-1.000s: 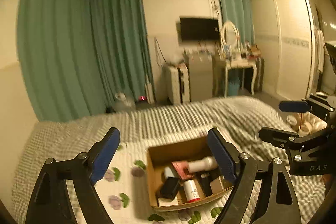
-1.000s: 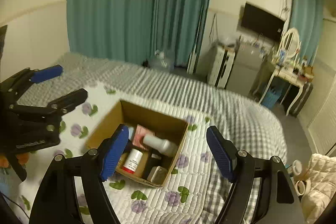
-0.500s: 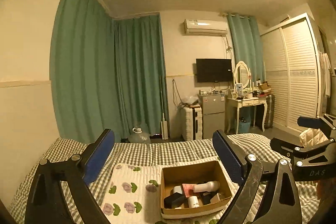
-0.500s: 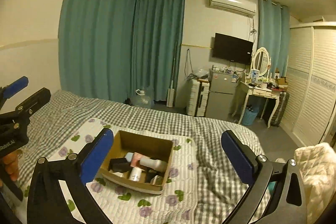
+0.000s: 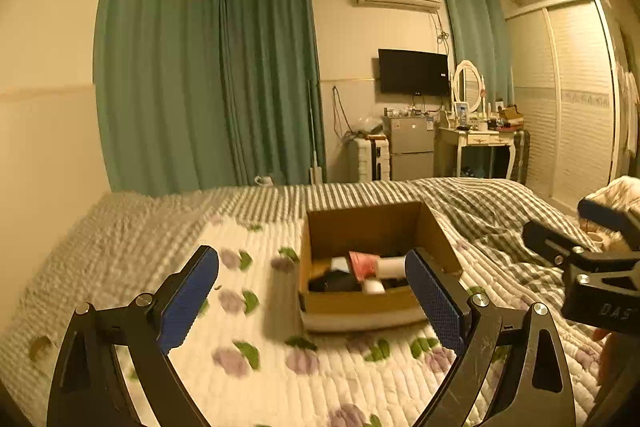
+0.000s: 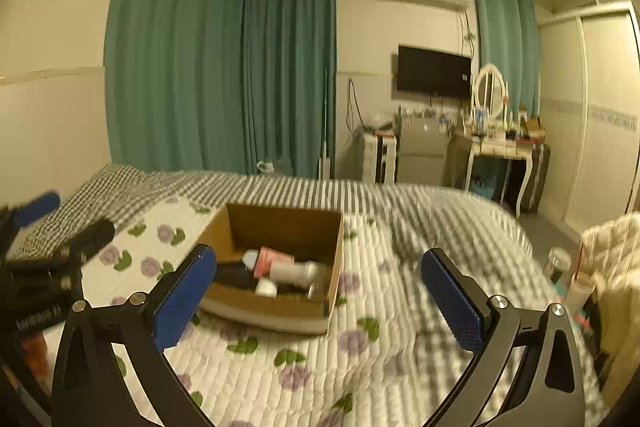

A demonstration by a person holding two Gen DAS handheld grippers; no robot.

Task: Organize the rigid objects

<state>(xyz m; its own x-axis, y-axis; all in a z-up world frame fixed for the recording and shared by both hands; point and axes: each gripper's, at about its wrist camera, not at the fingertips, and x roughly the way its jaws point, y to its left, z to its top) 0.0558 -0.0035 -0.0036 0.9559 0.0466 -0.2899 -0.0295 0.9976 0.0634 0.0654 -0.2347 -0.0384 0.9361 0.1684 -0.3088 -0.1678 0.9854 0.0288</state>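
Brown cardboard box (image 5: 362,301) sits on floral quilt (image 5: 248,331) spread over checked bed (image 6: 448,211); inside lie jumbled rigid items, blurred: white bottle (image 6: 294,271) on its side, pink packet (image 5: 363,264), dark object (image 5: 332,282). Left gripper (image 5: 312,301) jaws wide apart, nothing held; right gripper (image 6: 318,297) likewise spread, empty. Both hover above quilt, well short of box. Box lies straight ahead and below the left gripper, ahead and slightly left of the right. Bottle's long axis runs roughly left-right across both views. Judgement: neither hand clearly nearer; right gripper appears better lined up with the bottle. Task not yet started on any item.
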